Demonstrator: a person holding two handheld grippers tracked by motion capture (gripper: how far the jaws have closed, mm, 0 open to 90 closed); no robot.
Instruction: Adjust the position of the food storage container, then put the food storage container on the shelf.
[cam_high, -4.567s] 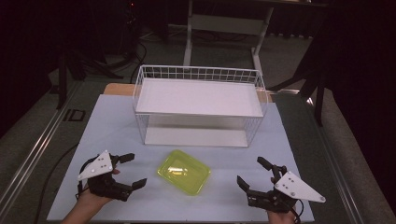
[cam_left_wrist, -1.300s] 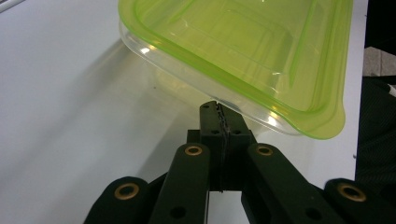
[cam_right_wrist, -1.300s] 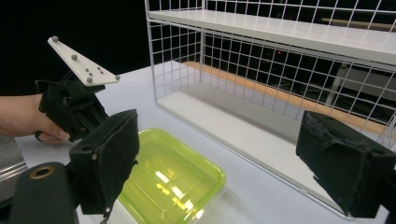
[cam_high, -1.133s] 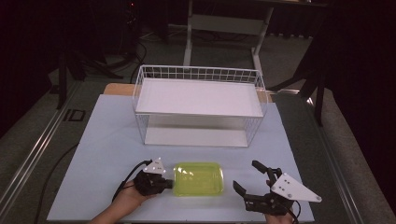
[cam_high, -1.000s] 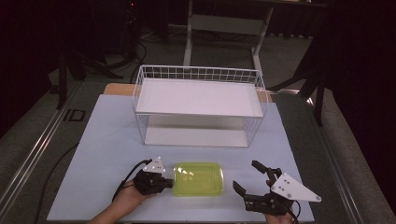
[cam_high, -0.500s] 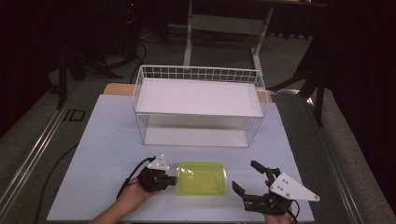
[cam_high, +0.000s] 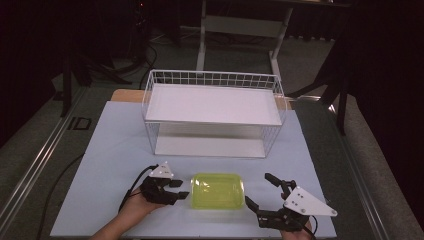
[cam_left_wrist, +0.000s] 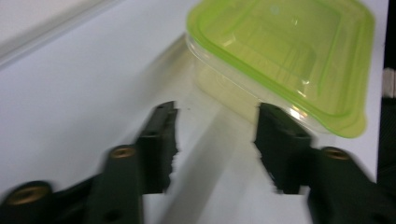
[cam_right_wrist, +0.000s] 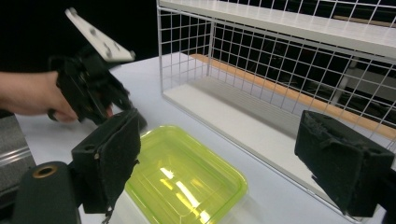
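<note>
— Two grippers, one box: where is it?
— The yellow-green lidded container (cam_high: 218, 191) lies flat on the pale surface (cam_high: 110, 150), in front of the white wire rack (cam_high: 212, 112), between both grippers.
— The left gripper (cam_high: 181, 188)?
— Its jaws have just been opening; they stand apart just beside the container, gripping nothing.
— The right gripper (cam_high: 260, 191)?
— Wide open, empty, beside the container's other end.

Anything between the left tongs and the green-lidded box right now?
Nothing: in the left gripper view only bare white table separates the left tongs, jaws just opened, from the box. The high view shows the same small gap.
</note>
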